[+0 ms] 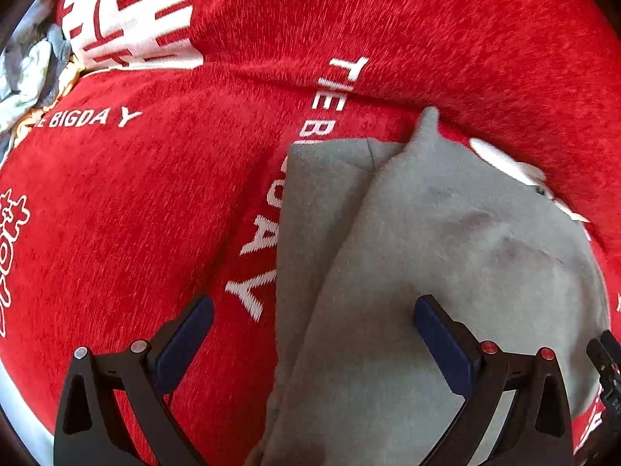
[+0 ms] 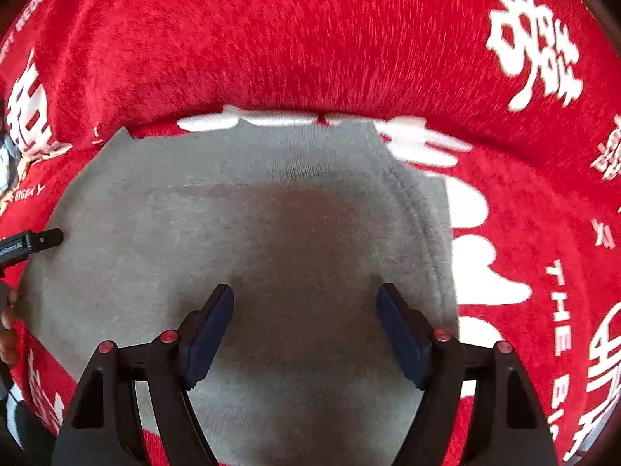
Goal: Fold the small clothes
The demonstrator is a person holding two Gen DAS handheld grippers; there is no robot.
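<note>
A small grey garment (image 1: 446,264) lies partly folded on a red plush blanket (image 1: 136,202) with white lettering. In the left wrist view one layer overlaps another along a diagonal edge. My left gripper (image 1: 310,318) is open and empty, hovering over the garment's left edge. In the right wrist view the garment (image 2: 248,225) fills the middle, with a seamed hem on its right side. My right gripper (image 2: 304,306) is open and empty just above the cloth. The left gripper's finger (image 2: 42,240) shows at the left edge of that view.
The red blanket (image 2: 310,39) rises in a fold behind the garment. A pile of other pale clothes (image 1: 27,73) lies at the far left. The right gripper's edge (image 1: 605,365) shows at the left view's right side.
</note>
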